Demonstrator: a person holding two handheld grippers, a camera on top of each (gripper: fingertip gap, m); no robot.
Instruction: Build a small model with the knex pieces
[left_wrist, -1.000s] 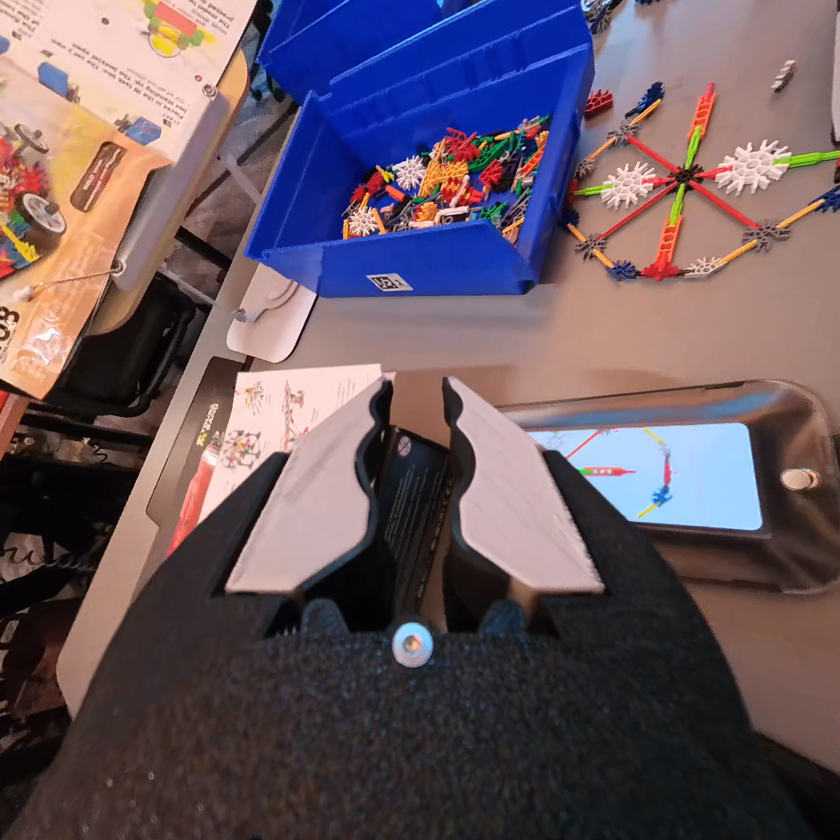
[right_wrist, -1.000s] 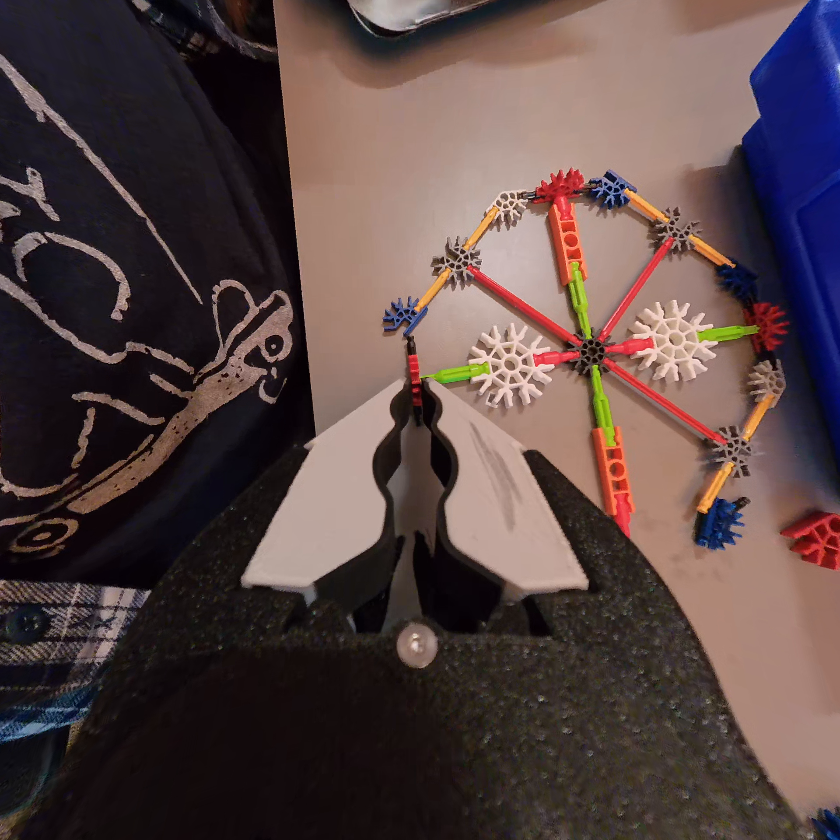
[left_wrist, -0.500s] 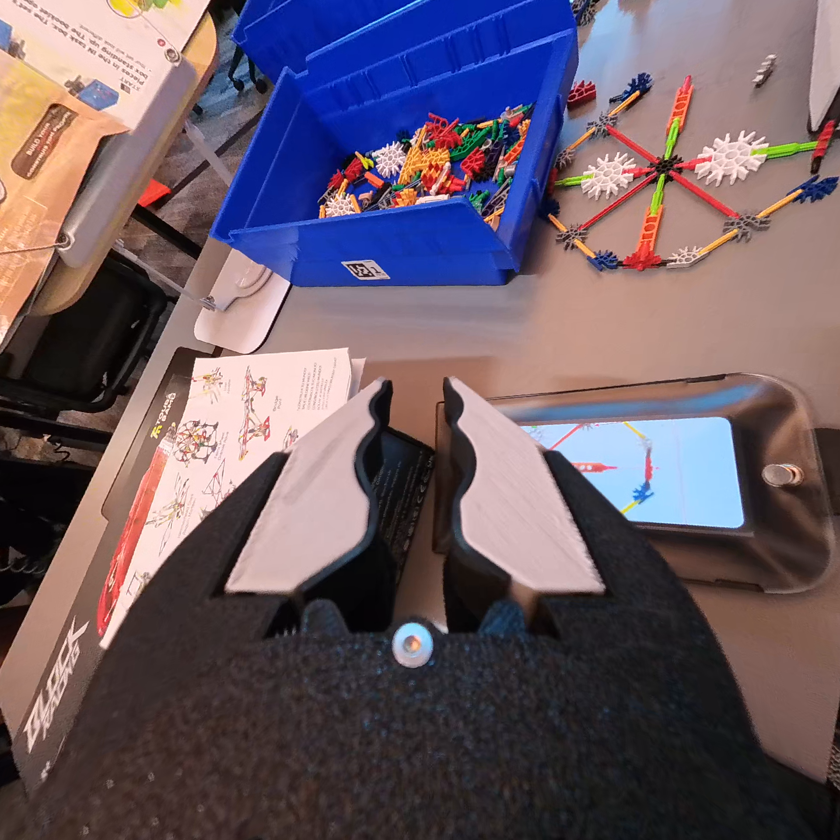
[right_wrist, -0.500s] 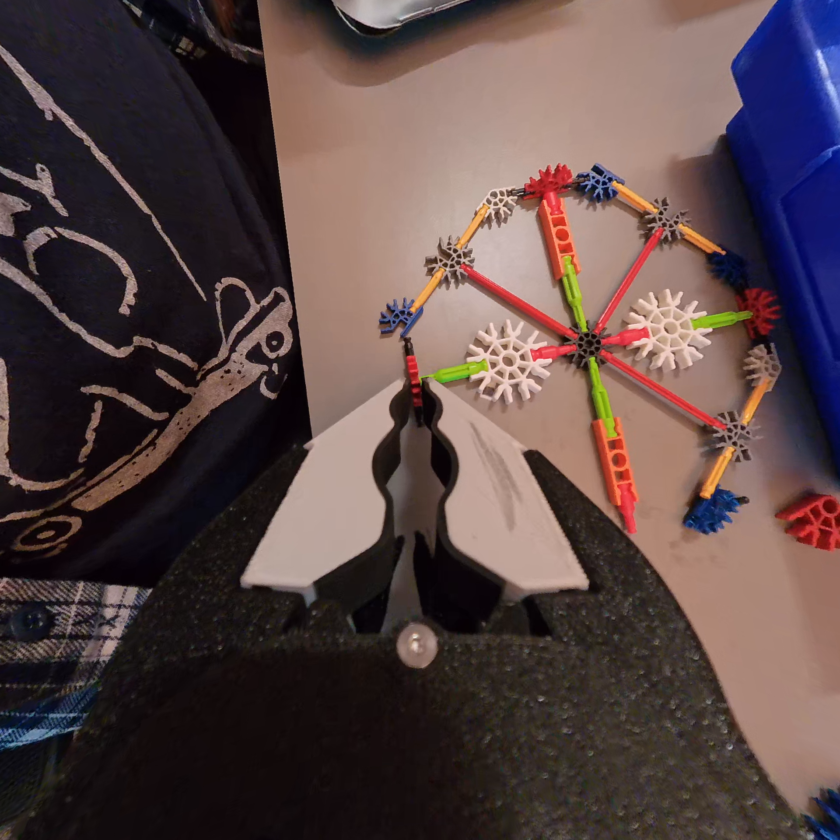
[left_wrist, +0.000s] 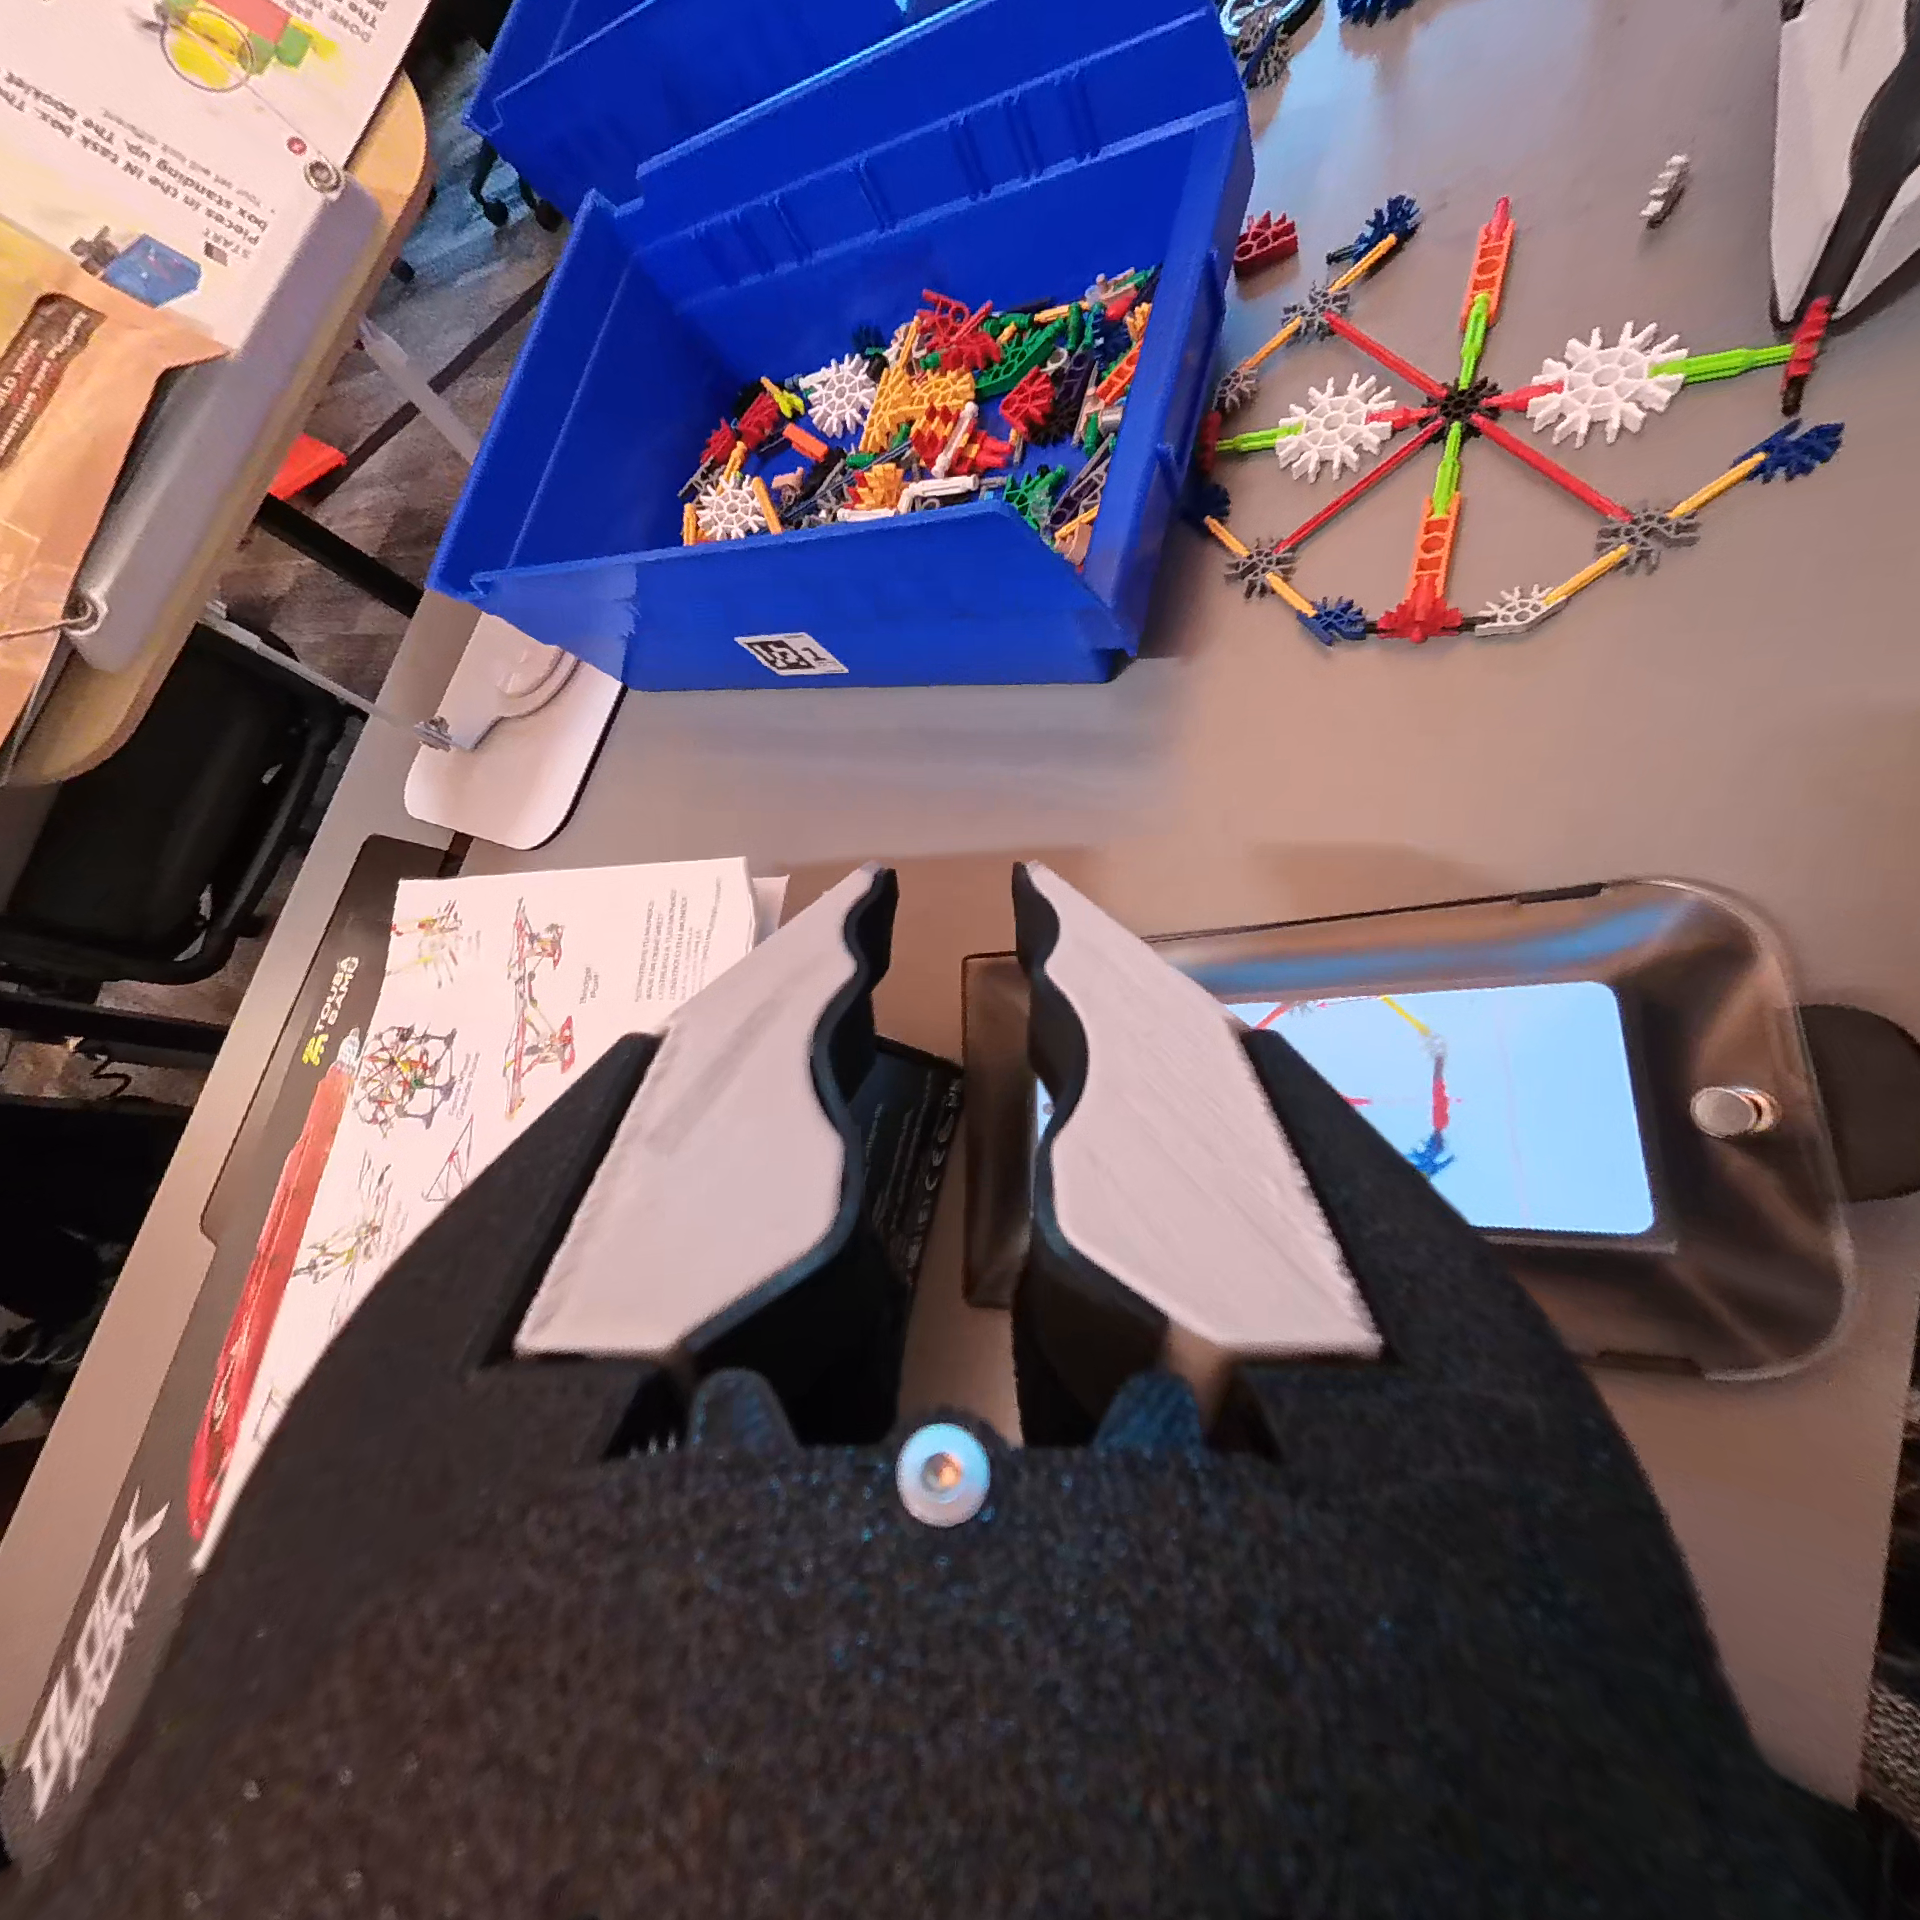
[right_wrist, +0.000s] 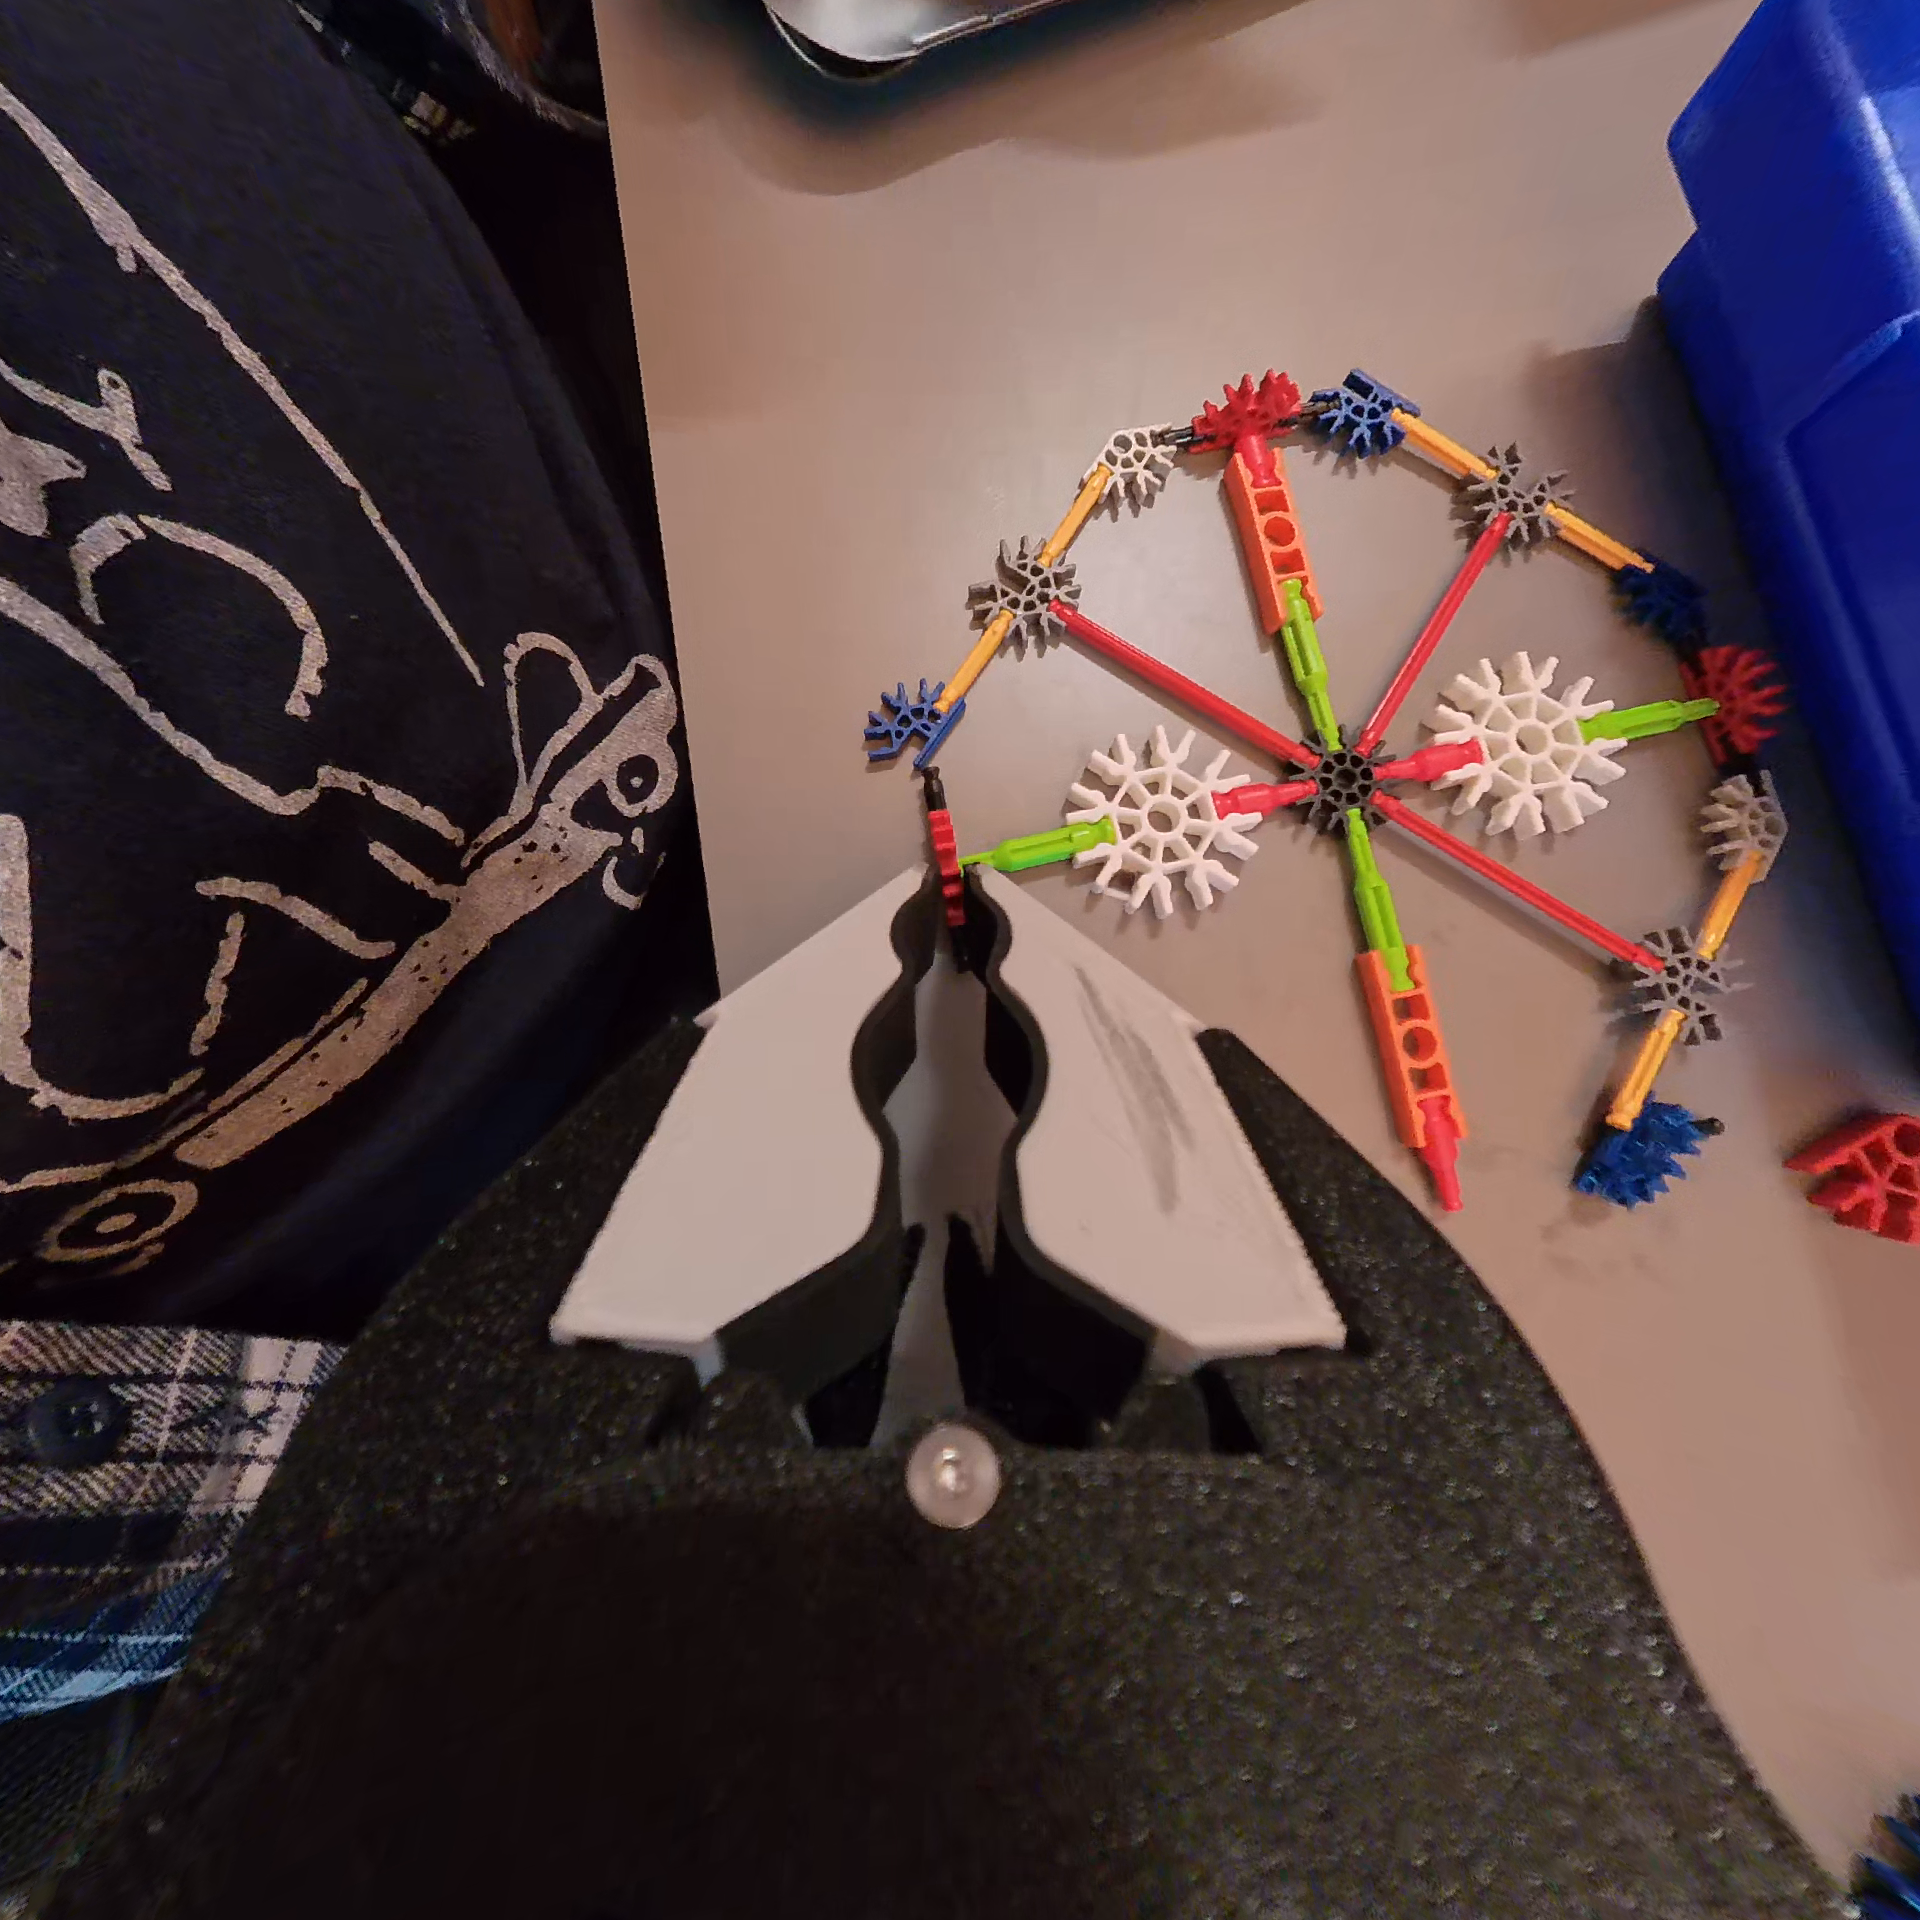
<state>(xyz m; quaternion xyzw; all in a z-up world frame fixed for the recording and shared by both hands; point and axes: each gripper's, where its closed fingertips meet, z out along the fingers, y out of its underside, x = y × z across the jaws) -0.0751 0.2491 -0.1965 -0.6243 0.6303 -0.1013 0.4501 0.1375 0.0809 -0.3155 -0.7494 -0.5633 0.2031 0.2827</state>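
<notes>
A flat wheel of coloured rods and connectors (right_wrist: 1340, 774) lies on the grey table (right_wrist: 1039, 312). My right gripper (right_wrist: 951, 894) is shut on a small red connector (right_wrist: 942, 842) at the end of a green spoke on the wheel's rim. The wheel (left_wrist: 1460, 400) and red connector (left_wrist: 1806, 348) also show in the left wrist view, at the far right. My left gripper (left_wrist: 951, 904) is open by a narrow gap and empty. It hovers over the table between a picture booklet (left_wrist: 540, 987) and a lit phone (left_wrist: 1455, 1112).
A blue bin (left_wrist: 831, 613) of loose coloured pieces stands behind the left gripper, next to the wheel, with another blue bin behind it. A loose red piece (right_wrist: 1860, 1174) lies by the wheel. A person's dark shirt (right_wrist: 260, 623) is at the table edge. Spacing between my two grippers at the tips: around 30 cm. My left gripper's tips are some 12 cm from the lit phone (left_wrist: 1455, 1112).
The left gripper has drawn back, so more of the booklet shows. The right gripper stays shut on the red connector and the wheel has shifted slightly in its view.
</notes>
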